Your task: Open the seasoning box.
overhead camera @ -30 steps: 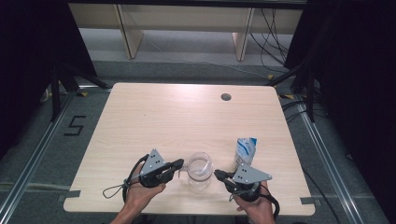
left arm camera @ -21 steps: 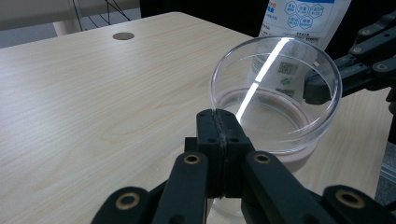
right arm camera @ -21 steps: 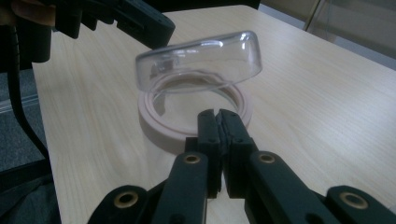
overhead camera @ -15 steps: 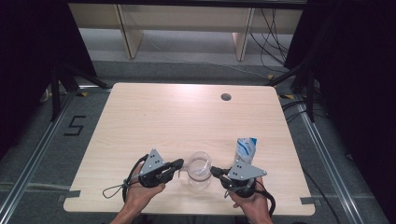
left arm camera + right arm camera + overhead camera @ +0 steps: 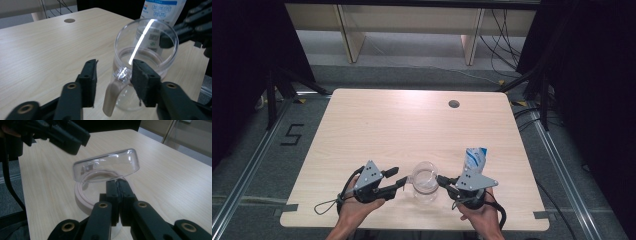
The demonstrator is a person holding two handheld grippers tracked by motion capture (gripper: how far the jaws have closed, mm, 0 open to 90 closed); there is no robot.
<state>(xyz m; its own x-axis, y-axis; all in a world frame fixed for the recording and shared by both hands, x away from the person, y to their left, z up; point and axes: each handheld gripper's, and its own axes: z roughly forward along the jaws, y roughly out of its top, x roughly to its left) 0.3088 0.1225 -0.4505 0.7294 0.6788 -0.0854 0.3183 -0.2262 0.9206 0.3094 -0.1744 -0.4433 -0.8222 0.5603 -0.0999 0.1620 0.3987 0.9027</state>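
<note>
Clear plastic — a see-through mug (image 5: 425,180) stands near the front edge of the pale wooden table (image 5: 412,125), at about six o'clock on the tabletop and squarely between the two hand-held tongs. The left gripper (image 5: 396,177) comes at it from nine o'clock; its jaws have just been opening and now stand apart, with the mug's handle (image 5: 113,93) between them. In the left gripper view the right-hand pad sits just against the glinting top of the handle, while the other pad is clear of it, so nothing is pinched there. The right gripper (image 5: 443,180) reaches in from three o'clock with its jaws brought tight together on the mug's rim; in the right gripper view (image 5: 117,185) the two black pads meet at the near wall of the mug, just under the curved clear lip, with the pinkish base below. Behind the right gripper, at roughly one o'clock from the mug, a white and blue pouch (image 5: 475,160) stands upright, near the mug but apart from it. Far up the table, towards twelve o'clock, is a small round hole (image 5: 454,104).
</note>
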